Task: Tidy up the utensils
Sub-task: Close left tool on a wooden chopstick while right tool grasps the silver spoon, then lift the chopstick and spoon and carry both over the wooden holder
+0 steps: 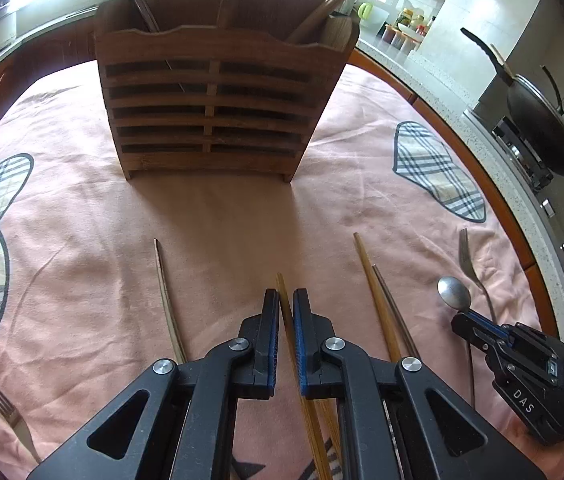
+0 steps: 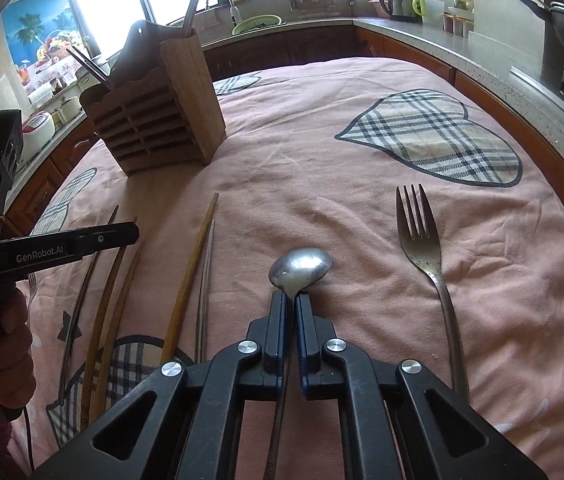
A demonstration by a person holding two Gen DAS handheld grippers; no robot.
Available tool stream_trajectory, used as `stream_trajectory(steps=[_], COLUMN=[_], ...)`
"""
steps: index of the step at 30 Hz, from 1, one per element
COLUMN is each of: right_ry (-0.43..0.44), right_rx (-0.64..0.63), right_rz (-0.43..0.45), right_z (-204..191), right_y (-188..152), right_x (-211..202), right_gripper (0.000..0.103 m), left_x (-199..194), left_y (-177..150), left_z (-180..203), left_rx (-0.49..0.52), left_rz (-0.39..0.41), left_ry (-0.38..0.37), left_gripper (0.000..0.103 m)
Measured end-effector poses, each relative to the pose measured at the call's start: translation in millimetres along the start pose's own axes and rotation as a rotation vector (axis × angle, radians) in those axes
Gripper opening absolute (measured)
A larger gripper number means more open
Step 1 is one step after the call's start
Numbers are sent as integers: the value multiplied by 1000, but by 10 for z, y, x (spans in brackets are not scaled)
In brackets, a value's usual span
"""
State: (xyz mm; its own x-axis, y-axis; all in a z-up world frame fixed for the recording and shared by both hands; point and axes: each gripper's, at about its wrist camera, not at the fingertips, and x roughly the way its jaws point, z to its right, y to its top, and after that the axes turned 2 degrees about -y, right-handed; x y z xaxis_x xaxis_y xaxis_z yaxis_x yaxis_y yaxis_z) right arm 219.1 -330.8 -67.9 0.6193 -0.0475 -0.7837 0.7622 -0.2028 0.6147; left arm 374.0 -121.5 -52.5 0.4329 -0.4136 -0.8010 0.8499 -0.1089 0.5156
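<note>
Here the left gripper is pinching a wooden chopstick in near-closed jaws, in front of the wooden holder; the right gripper is clamping the spoon at its neck, right of that holder.

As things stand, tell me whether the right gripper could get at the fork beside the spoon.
Probably not yet: the right gripper is shut on the spoon. The fork lies apart on open cloth, nothing covering it.

Bright daylight pours through the windows behind a speckled countertop on brown wooden cabinets. A pink cloth with plaid hearts covers the desk. A dark wok sits on the stove against white tiles.
</note>
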Motion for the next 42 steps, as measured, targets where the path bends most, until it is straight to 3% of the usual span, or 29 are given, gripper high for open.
stream_trajectory(steps=[20,32,42], right_ry=[107,118,131], right_rx=[10,-5,-24], right_rz=[204,275,314], right_z=[-234,-344,-431], right_y=[229,282,343], right_x=[-842,-1113,-1213], right_gripper=[3,2,2], left_x=[-1621,-2216,-2418], left_y=[-456,-636,-661], left_z=[-141,-221,-303], left_rx=[-32,-35,-49], left_rz=[229,341,388], left_ry=[-81,-92,-84], left_gripper=[4,4,4])
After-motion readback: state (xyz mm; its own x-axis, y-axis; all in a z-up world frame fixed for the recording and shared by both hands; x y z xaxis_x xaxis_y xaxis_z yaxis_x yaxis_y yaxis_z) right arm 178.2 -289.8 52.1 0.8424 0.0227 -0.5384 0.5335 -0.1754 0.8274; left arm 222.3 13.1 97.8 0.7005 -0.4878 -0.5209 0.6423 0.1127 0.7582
